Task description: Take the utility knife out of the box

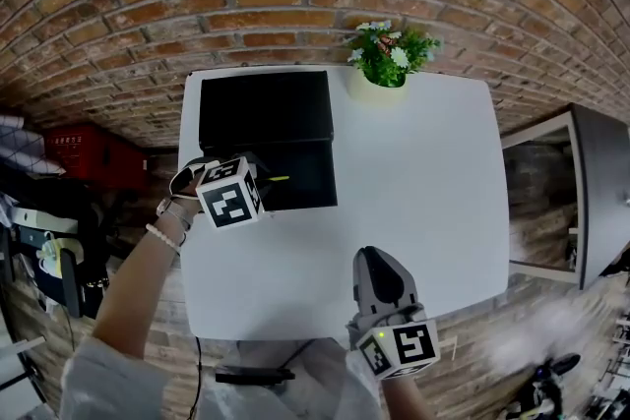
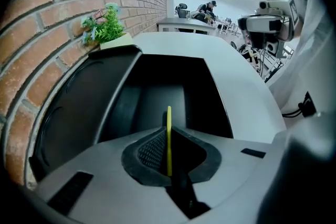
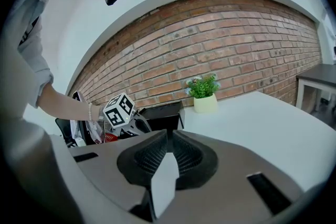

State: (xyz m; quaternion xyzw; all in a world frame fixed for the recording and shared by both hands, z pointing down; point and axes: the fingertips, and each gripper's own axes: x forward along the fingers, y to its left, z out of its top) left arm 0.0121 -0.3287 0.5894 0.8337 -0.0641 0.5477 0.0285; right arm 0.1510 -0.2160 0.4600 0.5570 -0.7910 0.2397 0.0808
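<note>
A black box (image 1: 300, 180) lies open on the white table (image 1: 423, 172), its lid (image 1: 264, 108) folded back toward the brick wall. My left gripper (image 1: 262, 177) reaches into the box's left side, pointing steeply down. In the left gripper view the jaws (image 2: 169, 131) are shut on the thin yellow utility knife (image 2: 168, 139), seen edge-on, over the dark box interior (image 2: 157, 94). A yellow tip of the knife (image 1: 280, 178) shows in the head view. My right gripper (image 1: 377, 263) hovers over the table's near edge, shut and holding nothing (image 3: 168, 136); its view shows the left gripper (image 3: 137, 122) at the box (image 3: 163, 112).
A potted plant (image 1: 386, 56) stands at the table's far edge by the brick wall, also seen as the plant (image 3: 203, 94). A cabinet (image 1: 571, 192) stands to the right of the table, a red crate (image 1: 84, 152) on the floor to the left.
</note>
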